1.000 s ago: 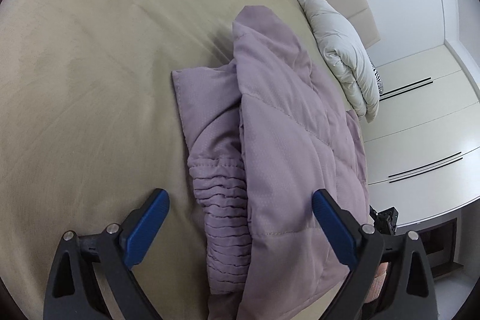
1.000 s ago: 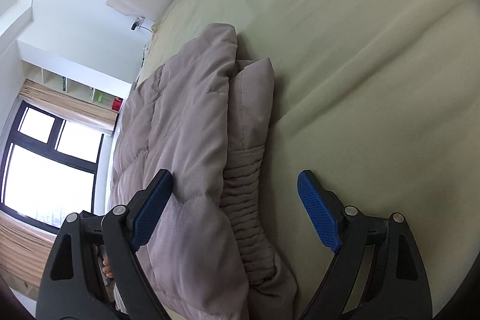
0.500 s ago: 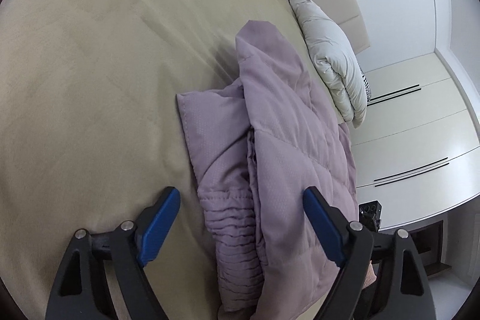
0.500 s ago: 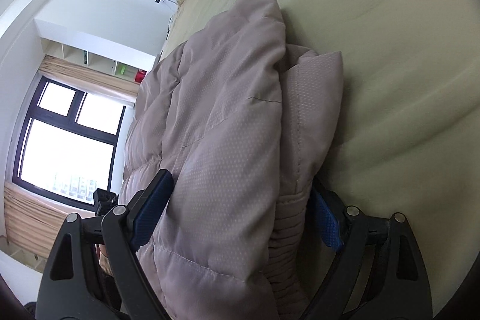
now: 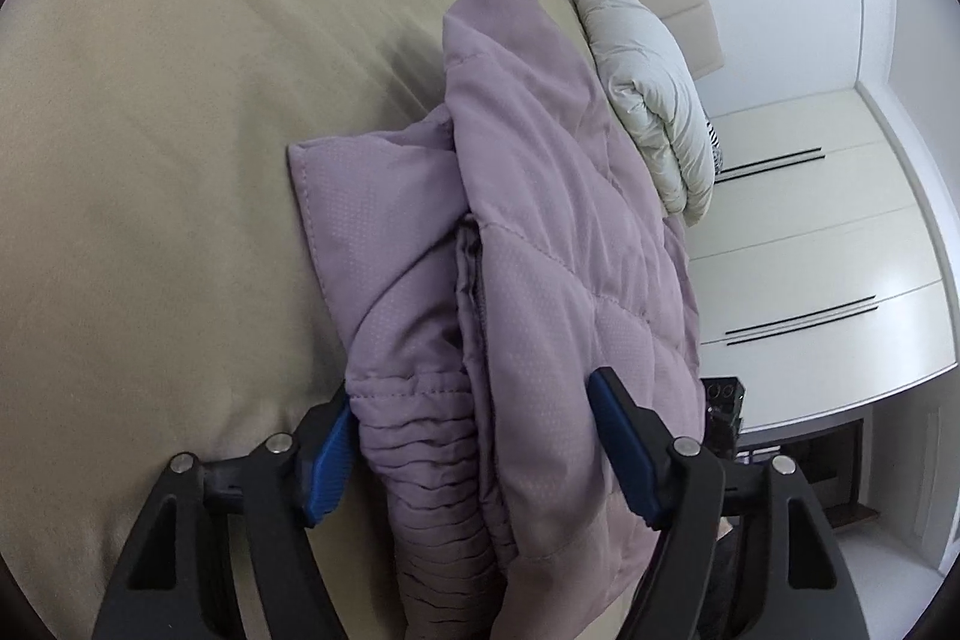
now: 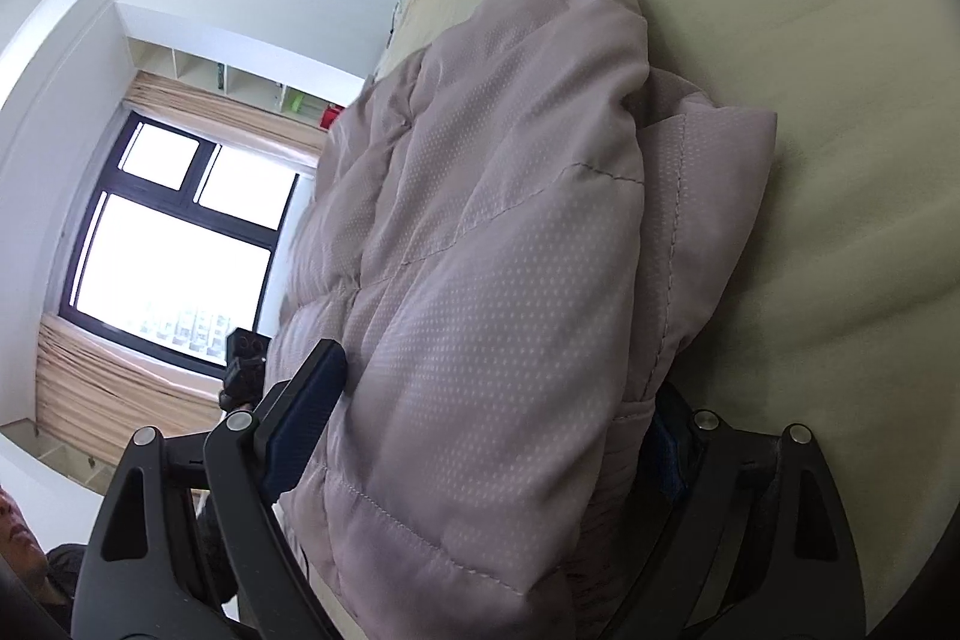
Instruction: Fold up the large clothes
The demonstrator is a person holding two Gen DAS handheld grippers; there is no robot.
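A mauve quilted jacket (image 5: 540, 196) lies folded in a thick bundle on the beige bed (image 5: 150, 130). My left gripper (image 5: 471, 388) straddles its near end, jaws closing. The left blue pad touches the ribbed cuff (image 5: 432, 460); the right pad lies against the quilted layer. From the other side, my right gripper (image 6: 495, 376) stands open around the same jacket (image 6: 510, 220), whose puffy fabric fills the gap. Its right pad is mostly hidden behind the fabric. Neither grip looks tight.
A white puffy pillow (image 5: 648, 64) rests by the padded headboard beyond the jacket. White wardrobe drawers (image 5: 828, 250) stand past the bed's edge. A window with curtains (image 6: 168, 250) is on the opposite side. Bare beige sheet (image 6: 810, 40) spreads beside the bundle.
Both grippers have pushed forward over the jacket's ends. The left jaws have narrowed around the cuff end. The right gripper has rolled and now has the bundle between its fingers.
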